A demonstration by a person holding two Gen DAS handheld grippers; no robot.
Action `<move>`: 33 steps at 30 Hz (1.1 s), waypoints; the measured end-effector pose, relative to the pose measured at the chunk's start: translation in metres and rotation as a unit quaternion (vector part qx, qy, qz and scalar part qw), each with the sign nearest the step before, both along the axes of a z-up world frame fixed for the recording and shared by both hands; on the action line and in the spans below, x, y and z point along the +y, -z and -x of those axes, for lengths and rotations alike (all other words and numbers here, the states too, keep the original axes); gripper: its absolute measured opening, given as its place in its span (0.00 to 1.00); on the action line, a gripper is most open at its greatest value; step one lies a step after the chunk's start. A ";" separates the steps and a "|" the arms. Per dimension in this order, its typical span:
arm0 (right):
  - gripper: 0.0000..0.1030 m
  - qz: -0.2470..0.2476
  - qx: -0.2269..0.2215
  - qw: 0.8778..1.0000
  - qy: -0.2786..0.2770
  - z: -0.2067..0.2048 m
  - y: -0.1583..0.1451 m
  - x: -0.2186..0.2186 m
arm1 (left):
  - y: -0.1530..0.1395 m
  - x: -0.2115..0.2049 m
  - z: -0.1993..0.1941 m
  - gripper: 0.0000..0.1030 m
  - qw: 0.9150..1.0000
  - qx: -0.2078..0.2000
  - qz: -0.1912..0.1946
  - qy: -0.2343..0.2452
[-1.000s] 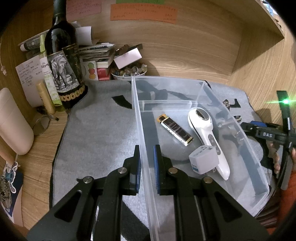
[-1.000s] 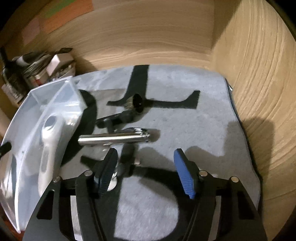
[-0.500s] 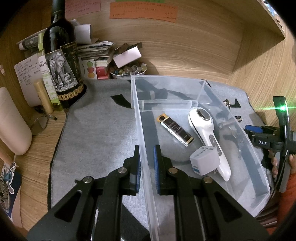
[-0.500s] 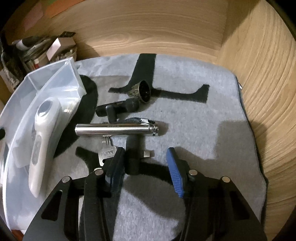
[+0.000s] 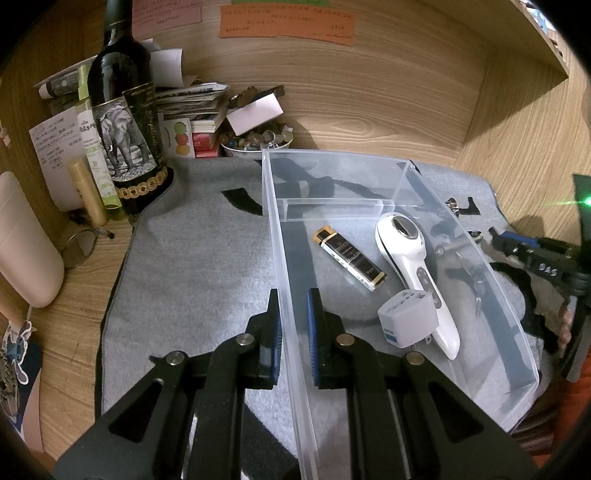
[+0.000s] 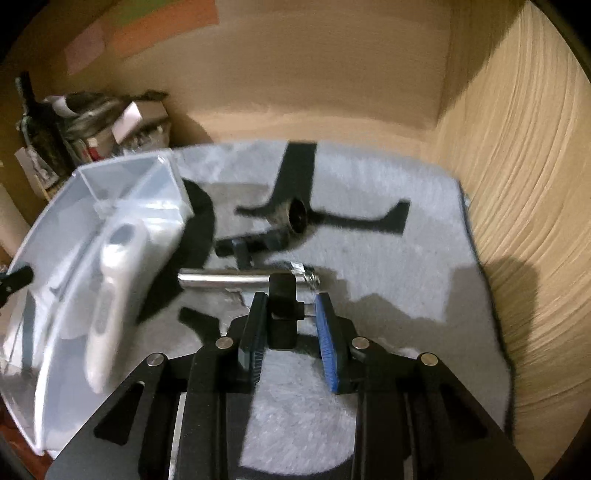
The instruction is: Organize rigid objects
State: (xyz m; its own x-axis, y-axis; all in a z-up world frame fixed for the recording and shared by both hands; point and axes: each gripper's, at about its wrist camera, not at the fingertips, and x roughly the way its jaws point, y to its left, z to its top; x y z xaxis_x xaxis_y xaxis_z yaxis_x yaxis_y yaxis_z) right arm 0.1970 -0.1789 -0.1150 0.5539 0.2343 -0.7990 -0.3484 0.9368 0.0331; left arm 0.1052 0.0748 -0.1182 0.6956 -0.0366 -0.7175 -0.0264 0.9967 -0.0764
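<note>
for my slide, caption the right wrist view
Right tongs closing around a small black object beside the clear bin.

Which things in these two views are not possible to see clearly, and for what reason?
- Right wrist view: motion blur; whether the right gripper already pinches the small black object is unclear.
- Left wrist view: handwriting on the orange note is too small.
- Left wrist view: items on the mat behind the clear bin's wall are distorted by the plastic.
- Left wrist view: wine bottle top is cut off.

A clear plastic bin (image 5: 402,177) at frame centre held a white handheld device (image 5: 413,266), a black-gold lighter (image 5: 349,254) and a white adapter (image 5: 408,317); a steel cylinder (image 6: 229,280) lay outside.
</note>
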 end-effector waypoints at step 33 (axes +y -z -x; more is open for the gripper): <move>0.23 -0.011 -0.008 0.982 -0.187 0.026 -0.023 0.142 | 0.000 0.011 0.007 0.10 0.999 -0.021 0.038 0.004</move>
